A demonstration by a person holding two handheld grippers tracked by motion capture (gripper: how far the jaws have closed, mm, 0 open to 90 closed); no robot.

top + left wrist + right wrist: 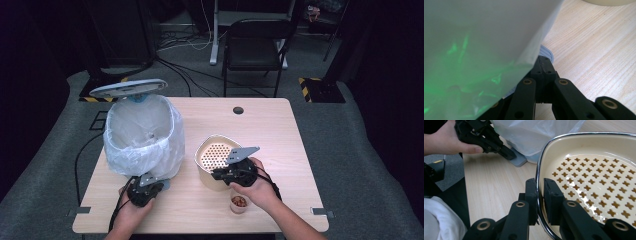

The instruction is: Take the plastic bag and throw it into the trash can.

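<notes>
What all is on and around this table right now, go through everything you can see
Bin: one, lined with a white plastic bag, lid raised, on the table's left half.
Bin pedal: one, grey, at the bin's foot.
Strainer basket: one, cream with a metal rim and a perforated floor, table centre.
Small cup: one, cream, holding reddish bits, near the table's front edge.
Table: one, light wood, with a round dark hole near its far edge.
Chair: one, black, beyond the table.
Cables: several, dark, on the grey floor behind the table.
Left gripper: one, black, shut, jaw tips on the bin pedal.
Right gripper: one, black, clamped on the basket's rim.
Hands: two, one holding each gripper.
</notes>
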